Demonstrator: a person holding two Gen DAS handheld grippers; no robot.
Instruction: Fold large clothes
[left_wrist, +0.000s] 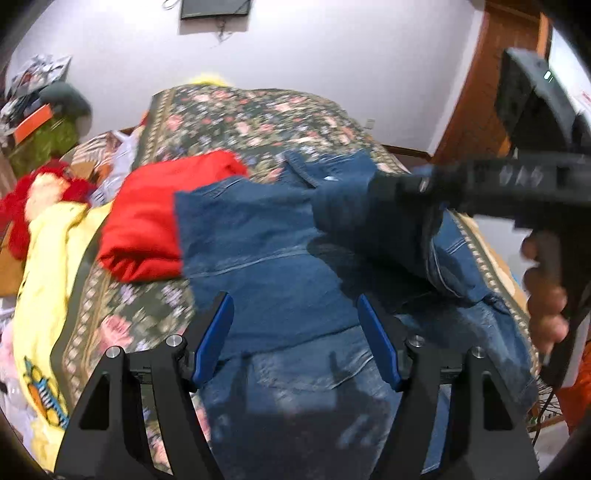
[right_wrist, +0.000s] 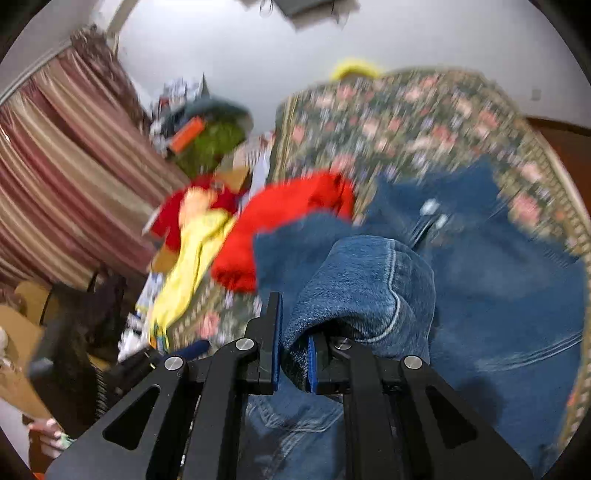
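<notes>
Denim jeans (right_wrist: 369, 280) sit clamped in the right fingers (right_wrist: 275, 332); left fingers (left_wrist: 218, 332) gape above them.

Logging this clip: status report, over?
Left gripper open, empty above jeans. Right gripper shut on denim fold, lifted. Red garment alongside, overlapped by the jeans.

No text, label, brand or number is legible anywhere in either view.

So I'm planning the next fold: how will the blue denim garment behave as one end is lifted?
Probably floppy: the denim garment droops in a rounded fold over the right tongs pinching it. Likely fairly heavy, since the thick cloth sags. It should hardly slide on the floral bedspread.
</notes>
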